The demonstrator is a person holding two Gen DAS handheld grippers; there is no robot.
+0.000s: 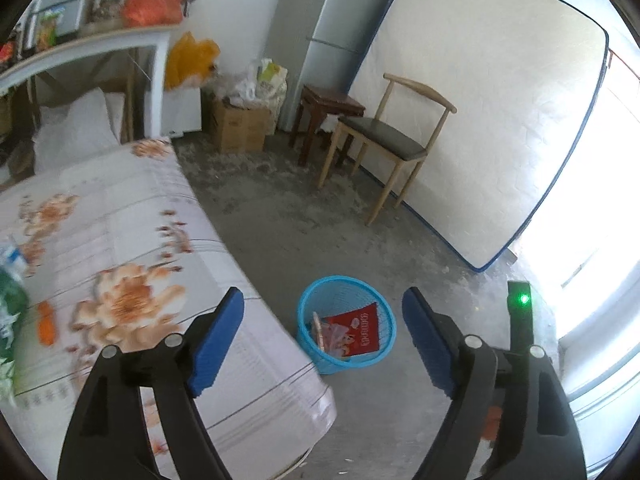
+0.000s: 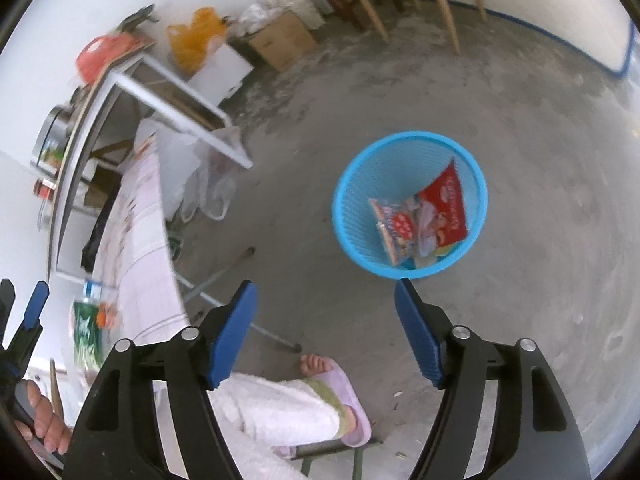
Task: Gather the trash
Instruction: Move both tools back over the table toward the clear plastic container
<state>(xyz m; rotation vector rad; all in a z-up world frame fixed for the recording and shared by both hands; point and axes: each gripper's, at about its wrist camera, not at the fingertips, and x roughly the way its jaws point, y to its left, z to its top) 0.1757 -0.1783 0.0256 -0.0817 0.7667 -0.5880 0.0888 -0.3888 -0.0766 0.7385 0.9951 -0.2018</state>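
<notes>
A blue mesh trash basket (image 1: 308, 320) (image 2: 348, 216) stands on the concrete floor beside the bed. It holds a red snack packet (image 1: 362, 330) (image 2: 450, 208) and another colourful wrapper (image 2: 394, 228). My left gripper (image 1: 323, 332) is open and empty, above the bed's edge and the basket. My right gripper (image 2: 325, 328) is open and empty, above the floor just short of the basket. On the bed lie a green wrapper (image 1: 10, 304) (image 2: 86, 332), an orange scrap (image 1: 46, 322) and a blue-white wrapper (image 1: 14, 254), blurred at the left.
The bed (image 1: 132, 240) has a floral sheet. A wooden chair (image 1: 384, 140), dark stool (image 1: 324, 116), upright mattress (image 1: 500, 100), fridge (image 1: 340, 32) and cardboard box (image 1: 238, 126) line the far wall. My slippered foot (image 2: 340, 392) is on the floor below the right gripper.
</notes>
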